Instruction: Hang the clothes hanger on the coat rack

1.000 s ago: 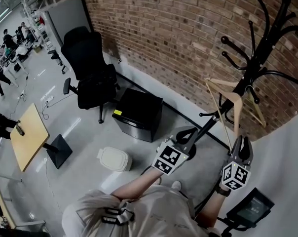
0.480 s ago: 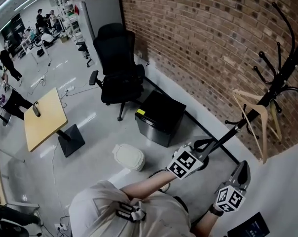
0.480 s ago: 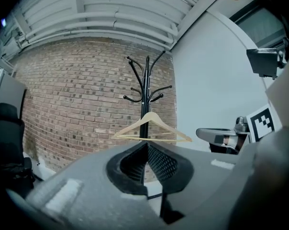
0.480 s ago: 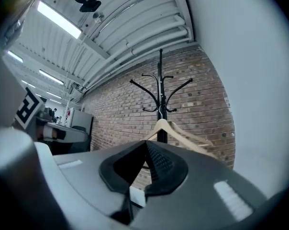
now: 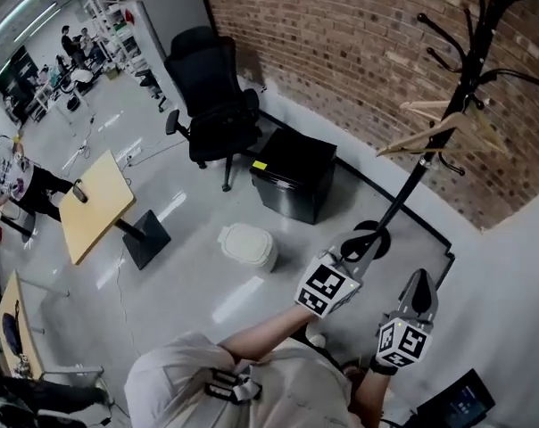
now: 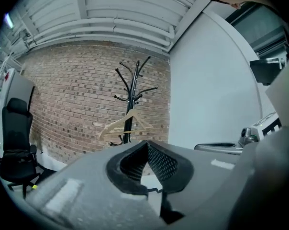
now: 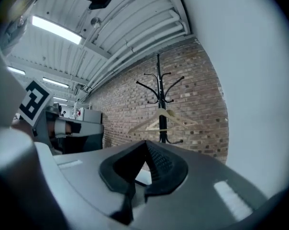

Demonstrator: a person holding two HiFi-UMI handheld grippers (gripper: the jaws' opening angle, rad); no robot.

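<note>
The black coat rack (image 5: 466, 56) stands against the brick wall, its base (image 5: 377, 235) on the floor. A pale wooden hanger (image 5: 439, 127) hangs tilted on one of its hooks, free of both grippers. My left gripper (image 5: 357, 248) is shut and empty, low in front of the rack's base. My right gripper (image 5: 419, 283) is shut and empty beside it, to the right. In the left gripper view the shut gripper (image 6: 147, 146) points at the hanger (image 6: 127, 123), well short of it. The right gripper view shows the same past that gripper (image 7: 145, 146): hanger (image 7: 161, 121) on the rack (image 7: 159, 87).
A black office chair (image 5: 211, 105) and a black box-shaped cabinet (image 5: 292, 176) stand left of the rack along the brick wall (image 5: 341, 34). A white lidded bin (image 5: 247, 243) and a wooden-topped table (image 5: 95, 205) are further left. A white wall (image 5: 510, 275) closes the right side.
Both grippers have drawn back from the rack and sit lower in view. The right gripper, near the hanger's lower end a second ago, is now away from it. The hanger stays on the rack.
</note>
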